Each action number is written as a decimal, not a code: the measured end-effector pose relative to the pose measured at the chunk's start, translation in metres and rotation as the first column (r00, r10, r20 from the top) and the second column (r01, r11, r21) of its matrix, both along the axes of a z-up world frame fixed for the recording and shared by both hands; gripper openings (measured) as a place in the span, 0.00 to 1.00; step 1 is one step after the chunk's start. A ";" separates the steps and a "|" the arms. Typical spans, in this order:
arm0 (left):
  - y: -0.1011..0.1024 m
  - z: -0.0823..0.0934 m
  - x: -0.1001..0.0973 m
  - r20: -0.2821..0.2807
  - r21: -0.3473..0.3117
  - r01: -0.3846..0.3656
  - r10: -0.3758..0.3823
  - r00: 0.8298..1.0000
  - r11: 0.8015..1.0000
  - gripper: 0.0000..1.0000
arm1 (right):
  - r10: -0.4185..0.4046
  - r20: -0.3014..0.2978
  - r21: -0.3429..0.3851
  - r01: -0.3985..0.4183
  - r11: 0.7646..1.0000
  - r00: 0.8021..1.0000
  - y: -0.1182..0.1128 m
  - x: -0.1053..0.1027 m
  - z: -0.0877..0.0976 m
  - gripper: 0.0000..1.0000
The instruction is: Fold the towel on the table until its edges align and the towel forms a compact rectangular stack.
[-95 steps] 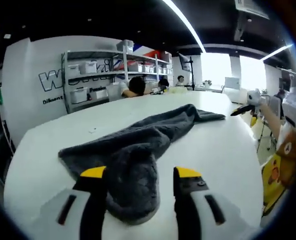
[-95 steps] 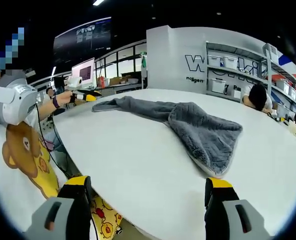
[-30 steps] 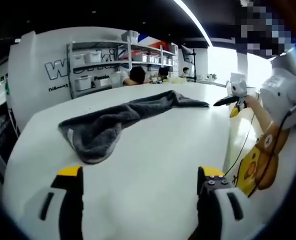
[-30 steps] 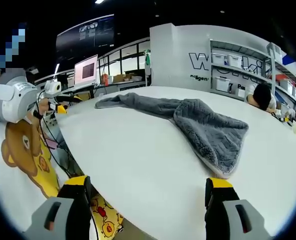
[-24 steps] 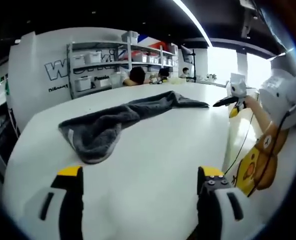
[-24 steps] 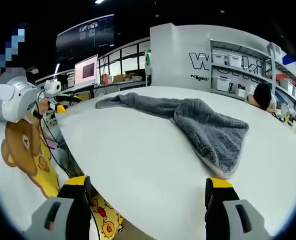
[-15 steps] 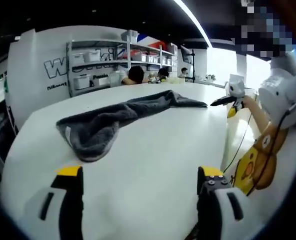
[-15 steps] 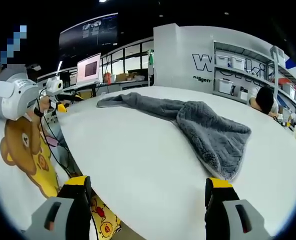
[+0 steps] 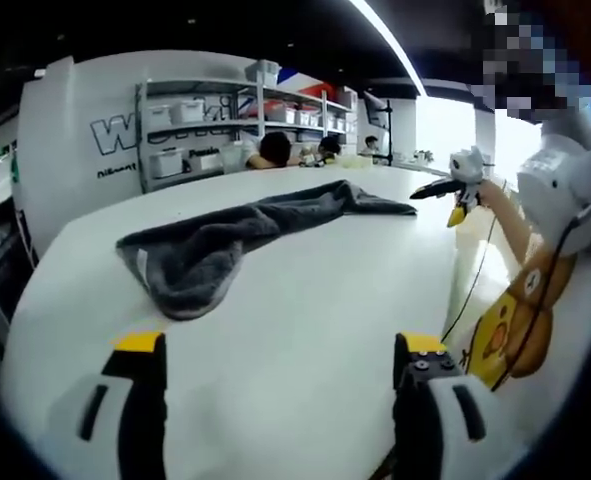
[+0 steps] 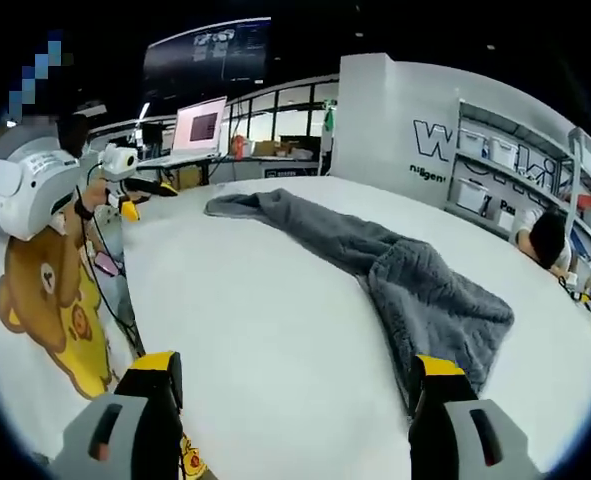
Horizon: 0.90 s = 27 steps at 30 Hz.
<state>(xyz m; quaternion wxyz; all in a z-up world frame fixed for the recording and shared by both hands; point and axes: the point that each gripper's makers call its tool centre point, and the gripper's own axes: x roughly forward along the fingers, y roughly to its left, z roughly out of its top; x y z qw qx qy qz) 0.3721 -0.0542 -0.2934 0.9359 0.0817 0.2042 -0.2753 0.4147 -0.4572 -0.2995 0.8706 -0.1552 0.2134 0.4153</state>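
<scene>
The grey towel (image 9: 230, 240) is lying rumpled and stretched out long across the white bench (image 9: 305, 330). The left hand-held gripper (image 9: 272, 345) is hovering with its jaws spread apart and holding nothing, and the right hand-held gripper (image 10: 293, 366) is doing likewise, beside the towel's wide end.

Each hand-held gripper (image 9: 280, 400) is built with grey bodies, black jaws and yellow tips. A white garment (image 10: 35, 310) printed with a brown cartoon bear is worn, and a dark wristband (image 10: 78, 209) is seen.
</scene>
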 end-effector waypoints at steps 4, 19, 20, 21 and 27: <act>0.003 0.001 0.000 0.002 -0.003 -0.002 0.002 1.000 1.000 0.99 | 0.033 0.015 -0.021 -0.033 0.999 0.999 0.010 0.010 0.008 0.98; 0.002 0.000 0.002 0.004 -0.006 0.007 -0.007 1.000 1.000 0.98 | 0.124 0.047 -0.066 -0.121 0.990 0.991 0.038 0.042 0.024 0.98; 0.001 0.000 0.002 0.005 -0.006 0.007 -0.007 1.000 1.000 0.98 | 0.132 0.044 -0.070 -0.129 0.989 0.990 0.040 0.044 0.023 0.98; 0.001 0.000 0.002 0.006 -0.005 0.007 -0.007 1.000 1.000 0.98 | 0.140 0.041 -0.075 -0.136 0.988 0.989 0.043 0.046 0.023 0.98; 0.001 -0.001 0.000 0.004 -0.012 0.002 -0.002 1.000 1.000 0.98 | 0.188 0.033 -0.096 -0.184 0.978 0.982 0.060 0.055 0.023 0.98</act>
